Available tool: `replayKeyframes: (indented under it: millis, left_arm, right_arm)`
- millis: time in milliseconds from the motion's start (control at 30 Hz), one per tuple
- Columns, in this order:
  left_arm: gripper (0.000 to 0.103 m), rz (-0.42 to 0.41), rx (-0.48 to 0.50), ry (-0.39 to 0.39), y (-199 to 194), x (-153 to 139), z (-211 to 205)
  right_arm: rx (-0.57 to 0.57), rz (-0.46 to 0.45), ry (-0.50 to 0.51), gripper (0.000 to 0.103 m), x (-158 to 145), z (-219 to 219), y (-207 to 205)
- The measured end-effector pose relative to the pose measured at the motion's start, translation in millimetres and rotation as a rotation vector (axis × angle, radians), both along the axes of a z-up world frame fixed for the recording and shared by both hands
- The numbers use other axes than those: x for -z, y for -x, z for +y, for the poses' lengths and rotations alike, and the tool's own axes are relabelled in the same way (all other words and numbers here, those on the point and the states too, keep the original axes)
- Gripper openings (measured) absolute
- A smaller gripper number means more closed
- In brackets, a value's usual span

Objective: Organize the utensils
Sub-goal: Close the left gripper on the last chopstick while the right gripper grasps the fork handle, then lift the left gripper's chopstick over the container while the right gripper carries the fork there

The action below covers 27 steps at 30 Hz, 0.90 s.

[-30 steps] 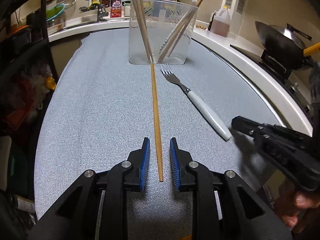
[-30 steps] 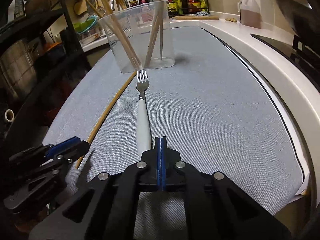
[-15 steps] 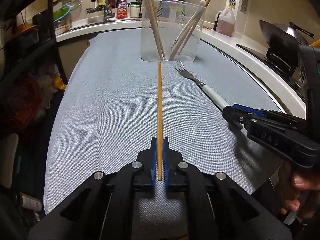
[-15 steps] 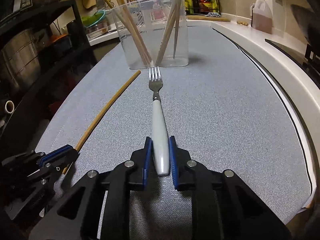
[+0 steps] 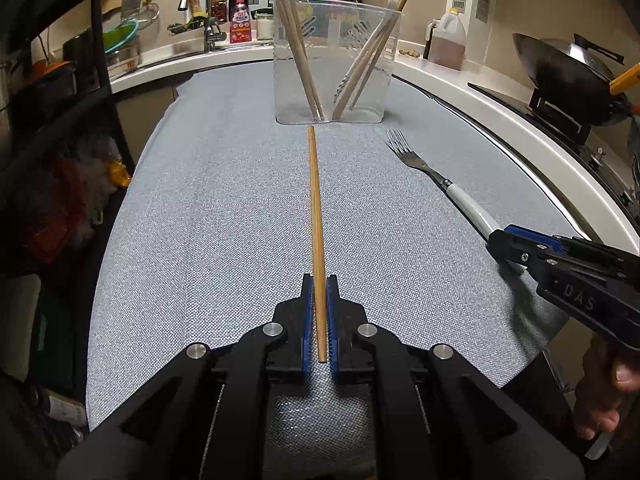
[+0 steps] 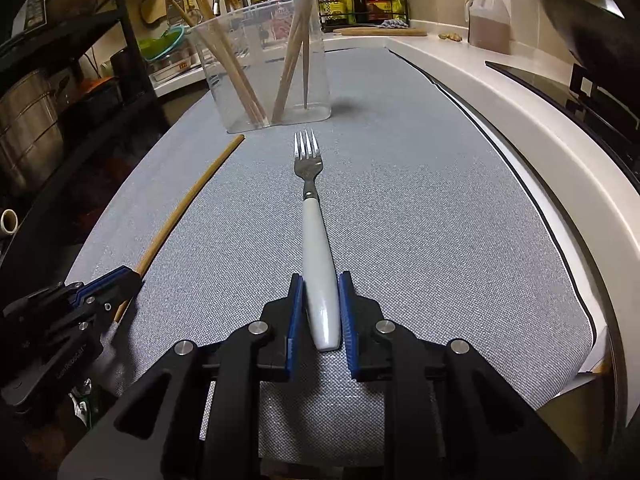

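My left gripper (image 5: 319, 280) is shut on the near end of a wooden chopstick (image 5: 315, 208) that points at a clear plastic utensil holder (image 5: 334, 64). The holder has several chopsticks and a white-handled utensil in it. My right gripper (image 6: 319, 278) is shut on the white handle of a fork (image 6: 314, 236), tines toward the holder (image 6: 264, 72). The fork (image 5: 440, 182) and right gripper (image 5: 520, 246) show at the right of the left wrist view. The chopstick (image 6: 188, 204) and left gripper (image 6: 120, 280) show at the left of the right wrist view.
A grey cloth mat (image 5: 224, 200) covers the counter. A wok (image 5: 560, 68) sits on the stove at the right. An oil jug (image 5: 448, 42) stands at the back right. A sink with tap (image 5: 200, 12) is at the back left. A dark shelf rack (image 6: 52, 92) stands left.
Both grippers have closed, the left on the chopstick and the right on the fork handle. Both have drawn back, so the chopstick and fork tips sit farther from the holder.
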State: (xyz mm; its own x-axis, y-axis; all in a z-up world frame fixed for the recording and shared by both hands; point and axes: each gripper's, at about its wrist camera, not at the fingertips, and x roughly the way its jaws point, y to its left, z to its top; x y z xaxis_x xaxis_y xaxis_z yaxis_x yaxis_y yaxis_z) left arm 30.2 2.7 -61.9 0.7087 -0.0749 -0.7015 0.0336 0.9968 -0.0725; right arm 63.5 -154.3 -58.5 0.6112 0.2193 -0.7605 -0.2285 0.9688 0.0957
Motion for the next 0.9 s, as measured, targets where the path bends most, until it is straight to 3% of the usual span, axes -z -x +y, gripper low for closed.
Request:
replayKeyframes:
  millis: [700, 900]
  left_arm:
    - [0.006, -0.002, 0.0, -0.017, 0.3, -1.7, -2.4]
    - [0.006, 0.011, 0.008, 0.01, 1.9, -6.1, 0.3]
  right_arm:
    - [0.002, -0.014, 0.005, 0.018, -1.4, 2.8, 4.7]
    - [0.003, -0.037, -0.001, 0.018, -14.5, -0.7, 9.0]
